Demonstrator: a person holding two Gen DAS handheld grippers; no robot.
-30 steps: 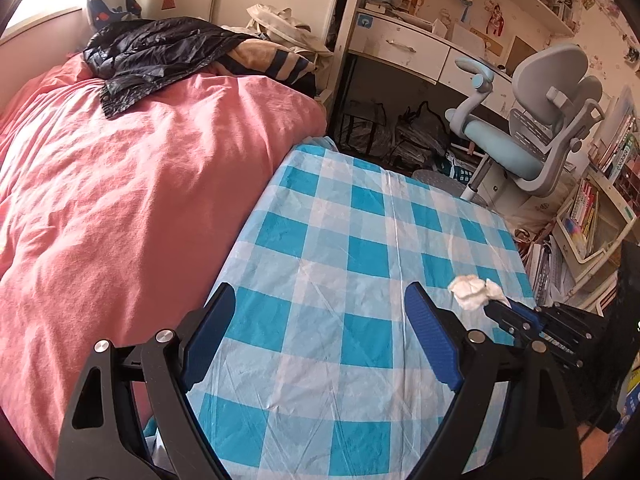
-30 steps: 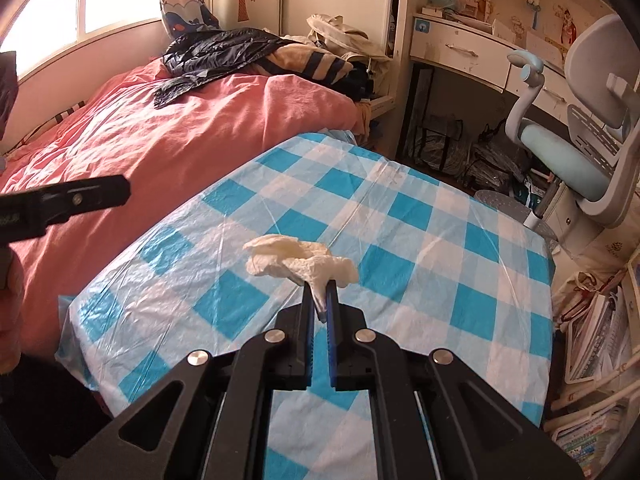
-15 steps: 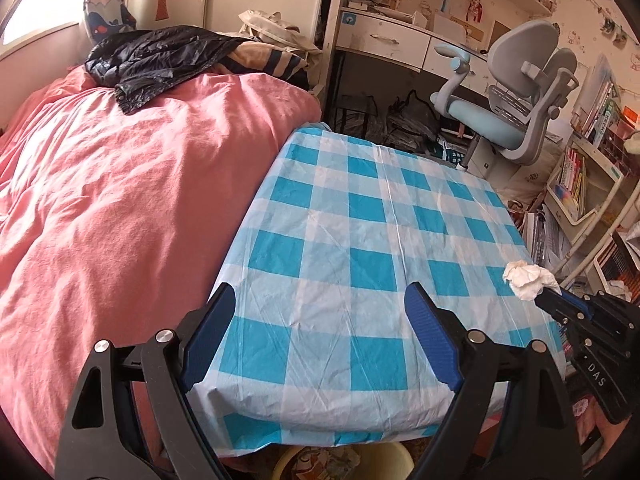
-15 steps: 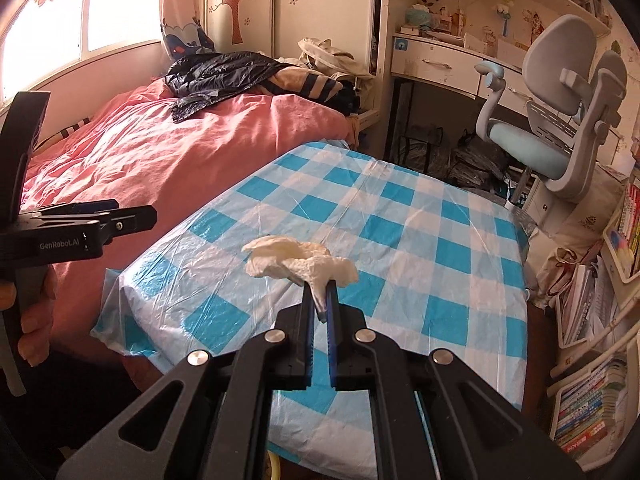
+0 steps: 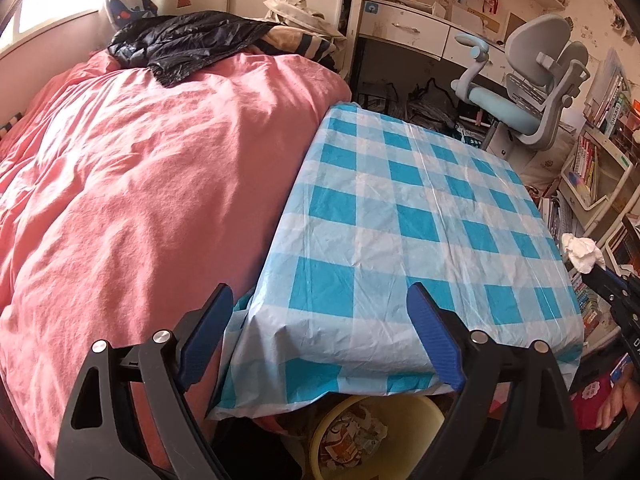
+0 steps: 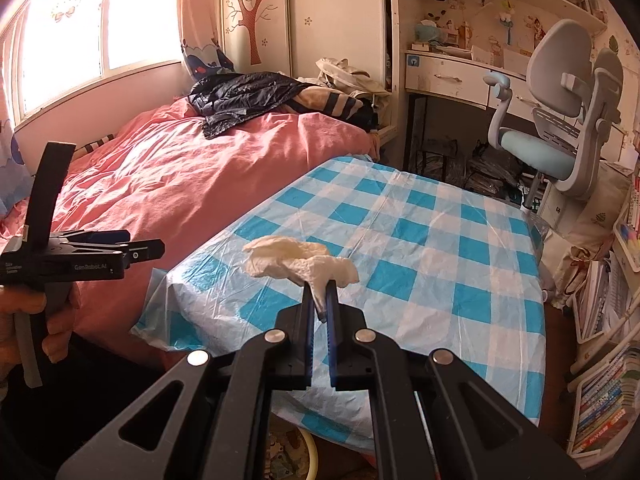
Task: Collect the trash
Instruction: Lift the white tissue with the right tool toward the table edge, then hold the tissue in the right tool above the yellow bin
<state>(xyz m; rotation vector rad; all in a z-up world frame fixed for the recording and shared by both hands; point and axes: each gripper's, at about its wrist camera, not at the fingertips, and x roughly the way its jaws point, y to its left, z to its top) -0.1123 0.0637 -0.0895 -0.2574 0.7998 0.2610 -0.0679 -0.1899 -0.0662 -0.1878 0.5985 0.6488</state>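
- One crumpled white tissue (image 6: 300, 266) is pinched in the right gripper (image 6: 320, 300), whose blue pads are clenched on its lower tail; the wad hangs in the air over the near part of the blue-checked tablecloth (image 6: 420, 240).
- The tissue's long axis runs across the right wrist view, left to right, with the thin pinched end pointing down into the pads and the loose flap spreading to the left.
- In the left wrist view the same tissue (image 5: 580, 252) shows at the right edge, past the table's right side, at the tip of the right gripper (image 5: 596, 270).
- The left gripper (image 5: 320, 336) is spread wide with nothing between its blue pads (image 5: 434, 336); it hovers at the table's near edge.
- Against the frame a second back, both views have pulled away from the table: its near edge and overhang now show, and the tissue sits farther right in the left view.
- One yellow bin (image 5: 380, 436) with crumpled printed paper inside now shows under the near edge, where it was out of view a second ago.
- Counted: one tissue, one bin, two grippers, one grey-and-blue desk chair (image 6: 556, 120), one pink-covered bed (image 5: 140, 200).
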